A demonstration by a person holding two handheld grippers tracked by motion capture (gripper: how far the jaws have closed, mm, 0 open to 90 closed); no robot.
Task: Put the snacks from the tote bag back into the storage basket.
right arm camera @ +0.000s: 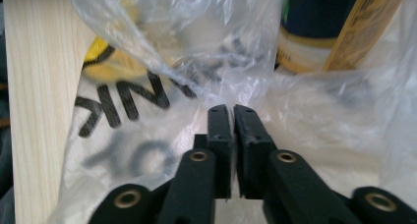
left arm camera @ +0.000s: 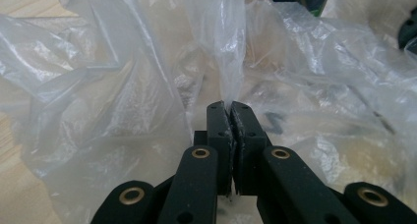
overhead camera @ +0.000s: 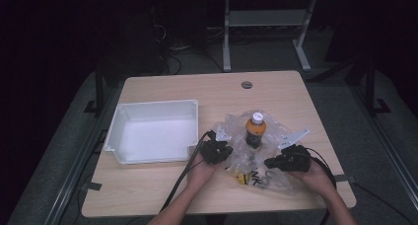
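Both grippers pinched the plastic bag: left gripper clamped on a fold, right gripper closed on film. Bottle stood upright inside, mid-table. Likely step: opening the bag; next needs pulling apart evenly.

An orange bottle with a white cap stands upright in the middle of a crumpled clear plastic bag on the wooden surface. The left claw sits at the bag's left edge and the right claw at its right edge. A white bin rests left of the bag.
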